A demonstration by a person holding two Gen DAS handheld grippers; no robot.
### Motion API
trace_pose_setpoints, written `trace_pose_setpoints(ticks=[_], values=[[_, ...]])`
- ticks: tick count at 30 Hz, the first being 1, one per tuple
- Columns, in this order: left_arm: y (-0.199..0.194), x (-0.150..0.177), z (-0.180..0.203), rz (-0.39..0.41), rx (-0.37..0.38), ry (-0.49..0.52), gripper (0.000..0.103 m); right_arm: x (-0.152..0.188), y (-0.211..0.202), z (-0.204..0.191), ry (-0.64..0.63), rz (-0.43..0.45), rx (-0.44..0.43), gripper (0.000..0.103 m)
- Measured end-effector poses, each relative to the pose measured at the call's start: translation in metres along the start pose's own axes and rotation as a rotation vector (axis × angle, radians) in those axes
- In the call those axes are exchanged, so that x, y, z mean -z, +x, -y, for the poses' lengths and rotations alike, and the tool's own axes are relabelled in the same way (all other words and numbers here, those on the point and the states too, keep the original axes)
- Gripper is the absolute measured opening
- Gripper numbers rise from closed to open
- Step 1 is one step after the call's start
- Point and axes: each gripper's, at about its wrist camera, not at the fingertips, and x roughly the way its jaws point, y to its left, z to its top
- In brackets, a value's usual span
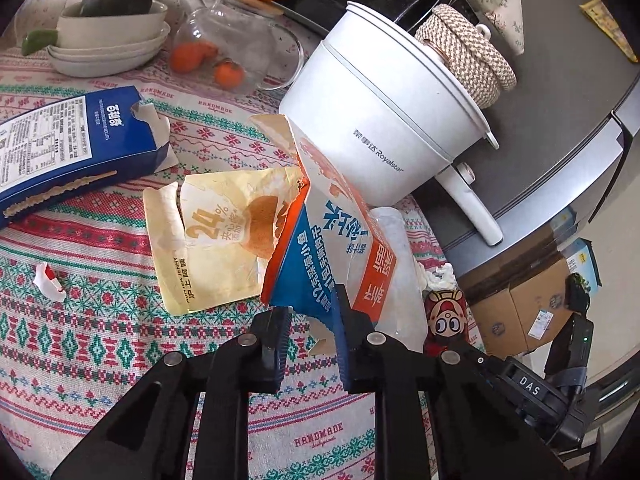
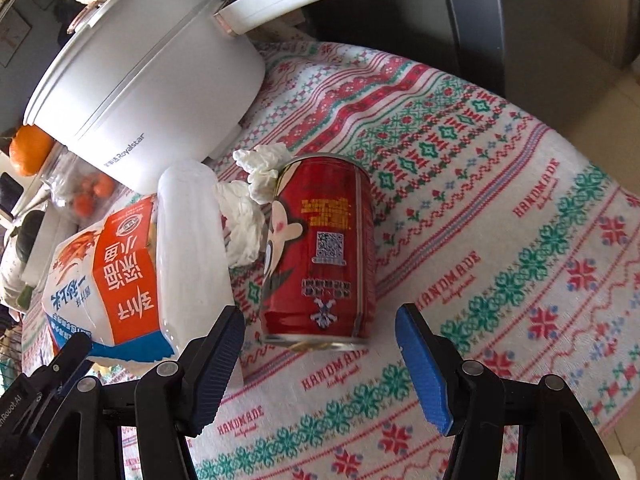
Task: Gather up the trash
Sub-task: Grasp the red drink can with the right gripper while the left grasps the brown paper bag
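Gaping torn blue-orange carton [image 1: 320, 232], crumpled

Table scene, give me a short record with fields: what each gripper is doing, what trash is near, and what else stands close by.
left gripper: shut on the torn snack box
right gripper: open, just short of the red can, not touching
trash nearby: crumpled tissue, yellow wrapper, blue box
close by: white pot
surface: patterned tablecloth
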Motion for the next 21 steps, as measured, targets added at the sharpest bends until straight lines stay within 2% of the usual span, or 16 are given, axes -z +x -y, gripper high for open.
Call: trace_pose_setpoints(ticks=[3,4,5,9,16,21], values=[[0.001,0.0,0.0,0.01,0.012,-0.008,0.016,0.001,0.007,0.001,-0.014,-0.003,0.001,0.065],[-0.002,0.0,-0.001,0.014,0.019,-0.011,0.013,0.001,0.008,0.002,-0.012,-0.005,-0.002,0.063],[-0.002,0.0,-0.001,0.018,0.029,-0.012,0.012,0.002,0.01,0.004,-0.009,-0.006,-0.013,0.056],[-0.008,-0.003,0.009,-0.008,0.06,0.016,0.002,0.003,0.008,0.008,-0.004,-0.004,-0.051,0.055],[-0.04,-0.004,0.029,-0.027,0.018,0.117,0.0,0.002,-0.023,0.007,-0.028,-0.018,-0.061,0.055],[-0.066,0.001,0.03,-0.059,-0.001,0.156,0.0,0.009,-0.053,0.009,-0.035,-0.05,-0.05,0.055]])
